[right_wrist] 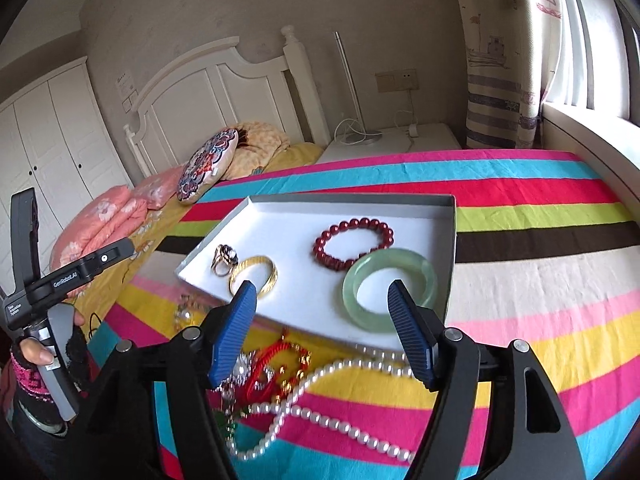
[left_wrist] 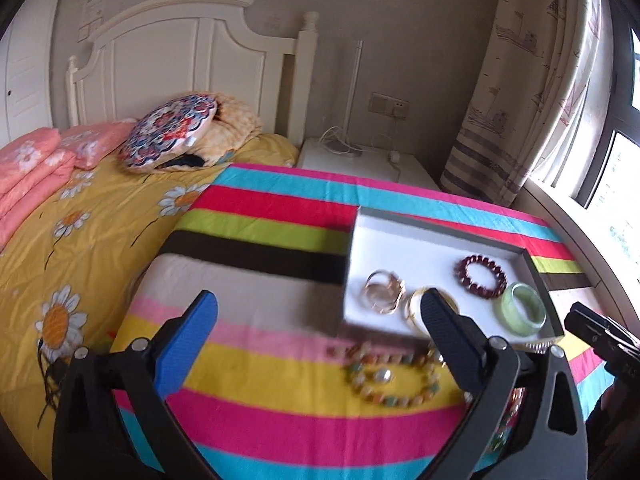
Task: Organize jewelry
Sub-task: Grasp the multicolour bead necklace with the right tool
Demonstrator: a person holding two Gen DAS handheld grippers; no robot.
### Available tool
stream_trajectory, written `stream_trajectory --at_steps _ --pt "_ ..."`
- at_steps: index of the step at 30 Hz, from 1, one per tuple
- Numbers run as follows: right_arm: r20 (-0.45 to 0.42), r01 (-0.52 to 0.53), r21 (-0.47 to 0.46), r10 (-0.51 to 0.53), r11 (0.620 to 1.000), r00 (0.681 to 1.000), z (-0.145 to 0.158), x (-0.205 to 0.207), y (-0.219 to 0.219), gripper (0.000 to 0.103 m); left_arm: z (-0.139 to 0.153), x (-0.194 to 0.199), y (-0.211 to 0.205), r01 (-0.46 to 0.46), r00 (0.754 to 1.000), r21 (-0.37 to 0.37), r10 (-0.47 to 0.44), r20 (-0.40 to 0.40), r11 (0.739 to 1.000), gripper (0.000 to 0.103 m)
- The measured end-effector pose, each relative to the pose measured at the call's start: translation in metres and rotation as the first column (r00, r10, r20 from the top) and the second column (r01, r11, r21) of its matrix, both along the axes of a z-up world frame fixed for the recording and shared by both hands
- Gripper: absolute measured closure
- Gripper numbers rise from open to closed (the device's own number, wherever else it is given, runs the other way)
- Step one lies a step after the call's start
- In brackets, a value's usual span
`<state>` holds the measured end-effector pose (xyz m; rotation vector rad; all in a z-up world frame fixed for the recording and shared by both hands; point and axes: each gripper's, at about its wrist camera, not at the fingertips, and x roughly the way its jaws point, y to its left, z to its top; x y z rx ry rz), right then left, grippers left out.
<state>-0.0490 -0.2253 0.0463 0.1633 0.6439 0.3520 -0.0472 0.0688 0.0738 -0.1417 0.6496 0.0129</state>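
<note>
A shallow white tray (right_wrist: pixel 320 208) (left_wrist: pixel 400 232) lies on the striped cloth. It holds a green jade bangle (right_wrist: pixel 390 294) (left_wrist: pixel 520 310), a dark red bead bracelet (right_wrist: pixel 354 244) (left_wrist: pixel 480 276), a gold bangle (right_wrist: pixel 254 276) (left_wrist: pixel 414 308) and a ring (right_wrist: pixel 224 260) (left_wrist: pixel 384 292). In front of the tray lie a pearl necklace (right_wrist: pixel 320 416), a red cord piece (right_wrist: pixel 276 368) and a multicoloured bead bracelet (left_wrist: pixel 394 380). My left gripper (left_wrist: pixel 320 320) is open and empty above the cloth. My right gripper (right_wrist: pixel 320 296) is open and empty over the tray's near edge.
The striped cloth (right_wrist: pixel 520 216) covers a table beside a bed with a yellow floral quilt (left_wrist: pixel 80 232) and pillows (left_wrist: pixel 172 132). A white nightstand (right_wrist: pixel 392 140) stands behind. A window sill (right_wrist: pixel 592 136) and curtain (left_wrist: pixel 520 80) are at the right.
</note>
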Motion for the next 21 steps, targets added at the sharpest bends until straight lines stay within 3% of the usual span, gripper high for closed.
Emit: stream_trajectory --at_steps 9,13,16,18,21 --pt "-0.049 -0.167 -0.08 0.163 0.983 0.985 -0.015 -0.018 0.055 0.036 -0.031 -0.033 0.004 -0.018 0.998 -0.03 0.016 -0.065 0.999 0.002" --pt "-0.077 -0.28 -0.137 0.271 0.95 0.959 -0.017 -0.014 0.094 0.036 -0.038 -0.044 0.009 -0.063 0.996 0.014 0.064 -0.068 0.998 0.002" --pt "-0.091 -0.375 -0.146 0.365 0.915 0.927 -0.019 -0.013 0.124 0.045 -0.038 -0.054 0.02 -0.095 0.994 0.016 0.096 -0.06 0.995 0.002" --pt "-0.108 -0.427 -0.174 0.414 0.887 0.904 -0.023 -0.01 0.146 0.057 -0.04 -0.059 0.029 -0.113 0.991 0.019 0.114 -0.067 0.993 0.002" --pt "-0.15 -0.478 -0.216 0.455 0.851 0.878 -0.032 -0.004 0.175 0.064 -0.042 -0.061 0.041 -0.125 0.988 0.009 0.125 -0.086 0.992 0.002"
